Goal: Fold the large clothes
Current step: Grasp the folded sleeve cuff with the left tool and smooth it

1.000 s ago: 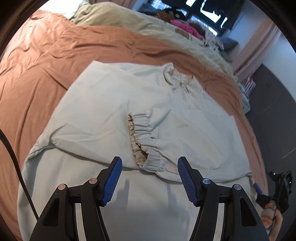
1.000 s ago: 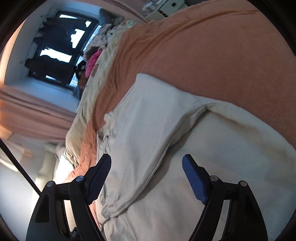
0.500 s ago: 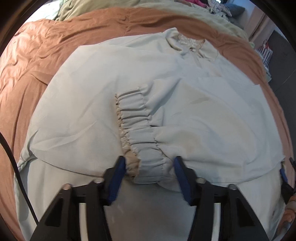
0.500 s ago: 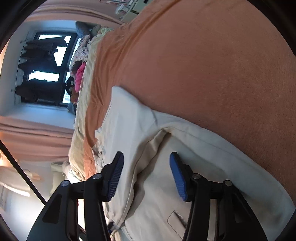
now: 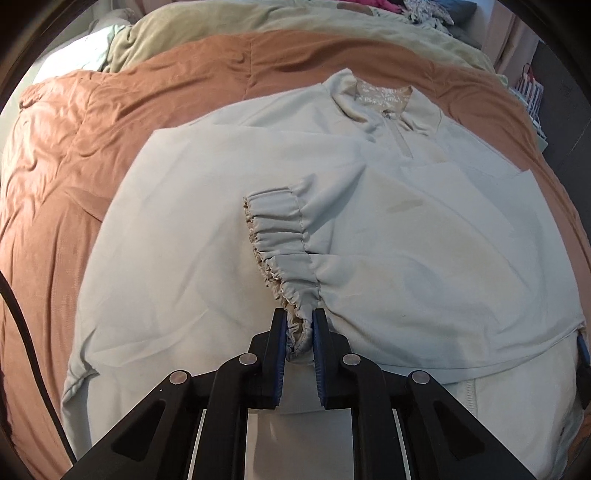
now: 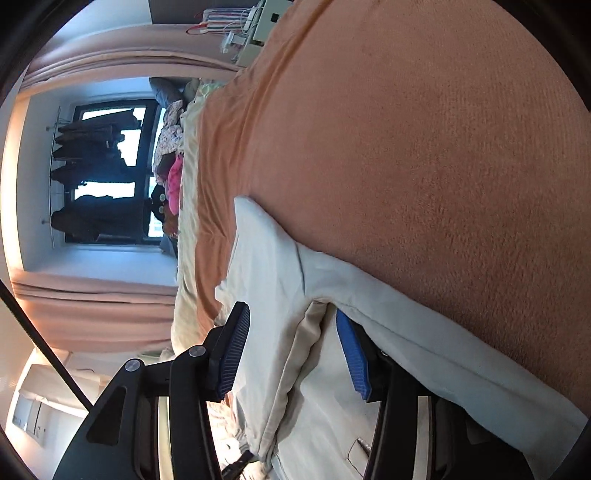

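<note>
A pale grey pullover (image 5: 406,240) with a collar (image 5: 384,96) and short zip lies flat on the orange bed cover (image 5: 74,184). One sleeve is folded across its front, and the gathered elastic cuff (image 5: 284,251) points toward me. My left gripper (image 5: 299,332) points steeply down and its jaws are closing, with the near end of the cuff pinched between the blue pads. My right gripper (image 6: 293,350) lies low at the pullover's (image 6: 266,266) side edge. Its jaws stand apart with a loose fold between them, and one finger is tucked under a layer. One of its fingertips (image 5: 582,343) shows in the left wrist view.
An olive blanket (image 5: 295,22) and a pile of clothes (image 6: 170,166) lie along the far side of the bed. Beyond them are a window with hanging clothes (image 6: 99,177) and pink curtains (image 6: 92,306). A black cable (image 5: 22,332) hangs at the left. The orange cover (image 6: 443,166) stretches wide.
My left gripper came down onto the cuff and its jaws went from wide apart to pinching it. My right gripper sank, rolled, and narrowed its jaws at the pullover's side fold.
</note>
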Demonstrator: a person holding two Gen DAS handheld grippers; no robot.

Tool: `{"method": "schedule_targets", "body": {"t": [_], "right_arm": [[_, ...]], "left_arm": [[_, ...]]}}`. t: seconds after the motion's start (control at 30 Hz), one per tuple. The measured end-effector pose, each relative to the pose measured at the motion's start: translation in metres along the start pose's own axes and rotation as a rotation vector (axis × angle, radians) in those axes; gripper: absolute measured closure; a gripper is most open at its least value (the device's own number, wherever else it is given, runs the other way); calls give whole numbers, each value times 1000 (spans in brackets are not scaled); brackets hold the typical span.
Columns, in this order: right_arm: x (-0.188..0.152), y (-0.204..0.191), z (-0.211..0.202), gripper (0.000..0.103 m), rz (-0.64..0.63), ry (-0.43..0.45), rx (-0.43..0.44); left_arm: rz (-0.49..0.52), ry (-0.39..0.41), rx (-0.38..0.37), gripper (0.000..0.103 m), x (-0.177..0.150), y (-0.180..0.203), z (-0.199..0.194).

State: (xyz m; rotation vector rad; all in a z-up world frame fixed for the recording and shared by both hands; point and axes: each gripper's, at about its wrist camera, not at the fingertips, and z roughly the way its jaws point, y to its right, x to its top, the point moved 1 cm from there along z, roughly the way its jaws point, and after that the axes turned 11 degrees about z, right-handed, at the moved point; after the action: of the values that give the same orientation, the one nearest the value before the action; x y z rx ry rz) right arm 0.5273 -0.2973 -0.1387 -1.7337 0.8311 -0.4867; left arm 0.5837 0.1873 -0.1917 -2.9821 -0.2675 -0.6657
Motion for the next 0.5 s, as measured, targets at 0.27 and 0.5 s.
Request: {"method": "schedule_targets", "body": {"t": [0.27,0.5], "right_arm": [[3,-9,10,73,-67,21,-75],[-14,-36,-3,70,-153,1,-126]], "left_arm": [[-39,-7,-40,84,-5,-11,4],[-42,86,-101,70,-18,-16,-43]]}}
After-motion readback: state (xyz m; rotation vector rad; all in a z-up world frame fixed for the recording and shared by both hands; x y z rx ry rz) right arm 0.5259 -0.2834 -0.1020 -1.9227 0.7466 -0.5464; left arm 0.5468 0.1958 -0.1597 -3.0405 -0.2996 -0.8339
